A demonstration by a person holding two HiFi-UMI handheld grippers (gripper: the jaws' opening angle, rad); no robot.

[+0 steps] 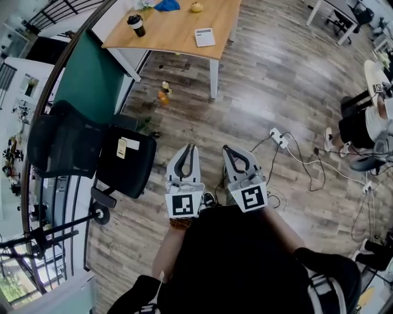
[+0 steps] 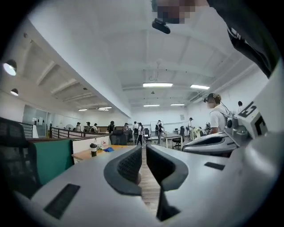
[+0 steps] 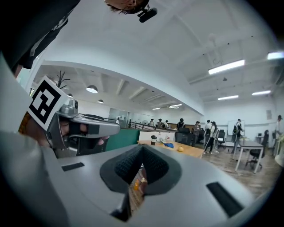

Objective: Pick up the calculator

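The calculator (image 1: 204, 37), white with grey keys, lies near the front edge of a wooden table (image 1: 172, 34) far ahead of me. My left gripper (image 1: 189, 148) and right gripper (image 1: 226, 149) are held side by side close to my body, well short of the table, pointing towards it. Both are shut with nothing between their jaws. In the left gripper view the black pads (image 2: 133, 164) nearly meet, and the table (image 2: 88, 154) shows far off. In the right gripper view the right gripper (image 3: 142, 149) is closed at the tips. I cannot make out the calculator in either gripper view.
On the table stand a dark cup (image 1: 136, 24), a blue cloth (image 1: 167, 5) and a yellow fruit (image 1: 196, 7). A black office chair (image 1: 92, 150) stands to my left by a teal partition (image 1: 86, 73). Bottles (image 1: 163, 93) and a power strip with cables (image 1: 279, 138) lie on the floor.
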